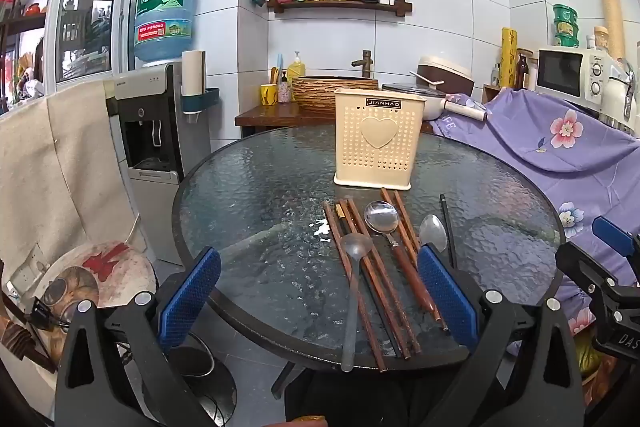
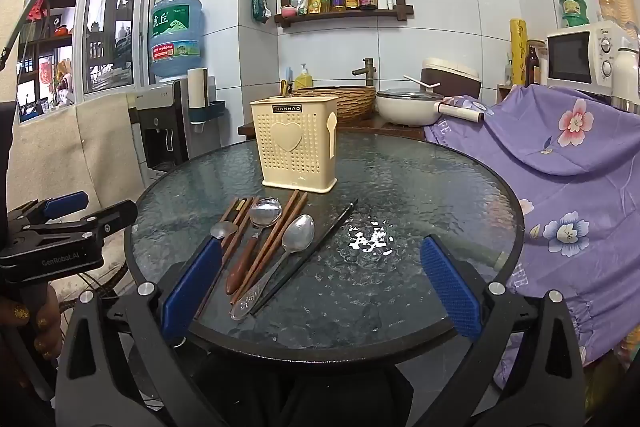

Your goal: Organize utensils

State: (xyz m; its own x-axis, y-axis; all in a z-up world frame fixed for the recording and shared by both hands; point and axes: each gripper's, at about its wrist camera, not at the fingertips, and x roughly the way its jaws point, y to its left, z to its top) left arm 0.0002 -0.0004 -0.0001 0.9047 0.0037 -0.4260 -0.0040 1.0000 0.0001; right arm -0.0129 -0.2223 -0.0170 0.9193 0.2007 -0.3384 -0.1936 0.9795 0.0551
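**Utensils on round glass desk, both tools empty**

Left tool: jaws wide apart, holding nothing, at the desk's near edge. Right tool: likewise apart, empty. Spoons and chopsticks: laid side by side, near edge. Cream utensil holder: upright just behind them on desk.

Cream perforated caddy, purple floral cloth

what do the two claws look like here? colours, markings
Both match: black plastic frames with silver screw heads, each finger faced with a blue textured pad. The left claw shows white "GenRobot.AI" lettering on its body in the right wrist view. The right claw shows partial white letters "DAS" in the left wrist view. No cables or sleeves visible.
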